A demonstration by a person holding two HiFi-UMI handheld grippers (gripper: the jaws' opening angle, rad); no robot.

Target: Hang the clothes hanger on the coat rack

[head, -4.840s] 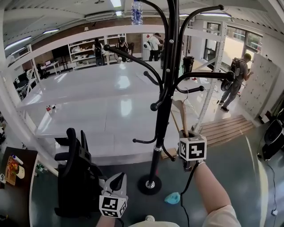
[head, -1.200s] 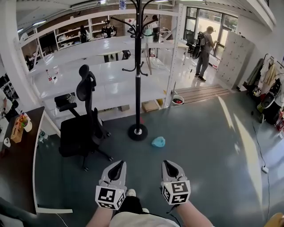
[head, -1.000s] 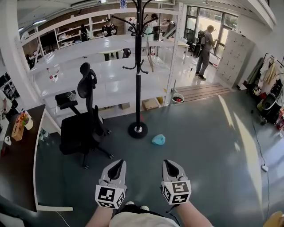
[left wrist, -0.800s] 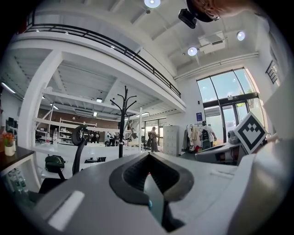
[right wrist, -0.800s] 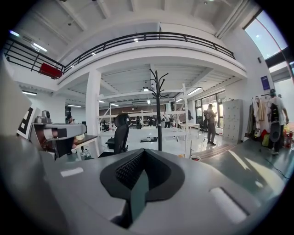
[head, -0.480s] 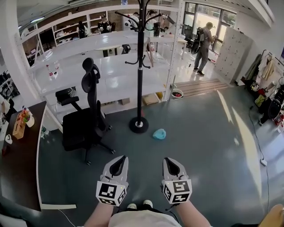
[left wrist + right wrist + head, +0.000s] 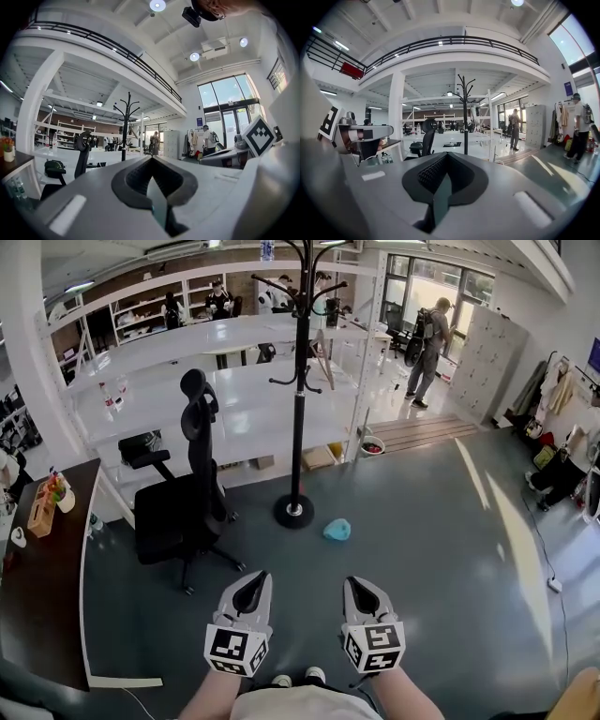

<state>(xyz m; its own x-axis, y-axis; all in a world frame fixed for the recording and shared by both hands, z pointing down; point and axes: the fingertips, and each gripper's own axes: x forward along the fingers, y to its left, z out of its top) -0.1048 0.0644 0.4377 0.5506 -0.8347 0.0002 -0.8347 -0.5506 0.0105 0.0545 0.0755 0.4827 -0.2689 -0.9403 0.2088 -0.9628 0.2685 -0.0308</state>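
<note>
Holding the left gripper [image 7: 253, 579] and the right gripper [image 7: 357, 584] low in front of me, I have them side by side and apart from each other over the grey-green floor [image 7: 441, 549]. In its own view the left gripper [image 7: 151, 159] is clenched, its dark pads meeting along one line with nothing between them. The right gripper [image 7: 445, 157] is clenched the same way and is empty too.

Well ahead of me the tall black metal coat rack [image 7: 299, 399] stands upright on its round base, just in front of the white shelving [image 7: 234, 418]. A pale wooden clothes hanger [image 7: 321, 362] seems to hang beside the pole on the rack's right side, well apart from both grippers. It is too small for me to tell which hook carries it.

A black high-backed office chair [image 7: 187, 507] stands to the left of the rack, and a small teal object [image 7: 337, 530] lies on the floor just right of the base. A dark worktop [image 7: 37, 568] runs along the far left. A person with a backpack [image 7: 431, 334] stands far off at the right.
</note>
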